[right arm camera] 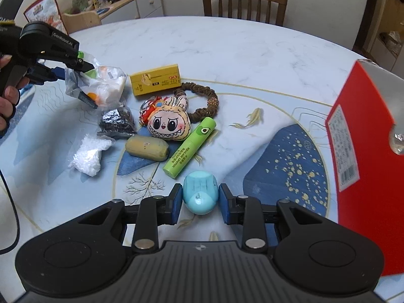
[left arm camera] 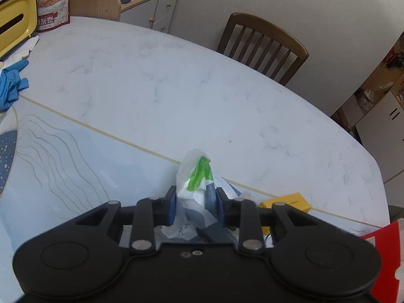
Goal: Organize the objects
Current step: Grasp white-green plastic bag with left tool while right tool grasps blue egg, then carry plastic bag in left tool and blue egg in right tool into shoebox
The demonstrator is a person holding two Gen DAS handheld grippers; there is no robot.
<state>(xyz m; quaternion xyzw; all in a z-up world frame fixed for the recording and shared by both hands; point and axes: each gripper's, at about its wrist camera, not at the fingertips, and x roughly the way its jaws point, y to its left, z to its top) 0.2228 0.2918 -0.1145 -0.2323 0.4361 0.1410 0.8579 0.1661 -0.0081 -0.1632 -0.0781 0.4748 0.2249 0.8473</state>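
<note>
My left gripper (left arm camera: pixel 195 205) is shut on a crumpled white plastic snack bag (left arm camera: pixel 195 186) with green and dark print. The right wrist view shows that left gripper (right arm camera: pixel 80 70) holding the bag (right arm camera: pixel 101 85) just above the table. My right gripper (right arm camera: pixel 200 199) has its blue pads on both sides of a light blue egg-shaped object (right arm camera: pixel 200 193); the pads seem to touch it. Ahead of it lie a green tube (right arm camera: pixel 190 147), a plush keychain (right arm camera: pixel 168 123), a brown hair tie (right arm camera: pixel 202 101), a yellow box (right arm camera: pixel 155 79), a yellowish packet (right arm camera: pixel 147 147), a dark packet (right arm camera: pixel 117 123) and a white packet (right arm camera: pixel 89 155).
A red box (right arm camera: pixel 363 151) stands at the right table edge. Blue gloves (left arm camera: pixel 11 85), a yellow case (left arm camera: pixel 15 22) and a printed pouch (left arm camera: pixel 50 0) sit at the far left. Wooden chairs (left arm camera: pixel 262 45) stand behind the round marble table (left arm camera: pixel 176 88).
</note>
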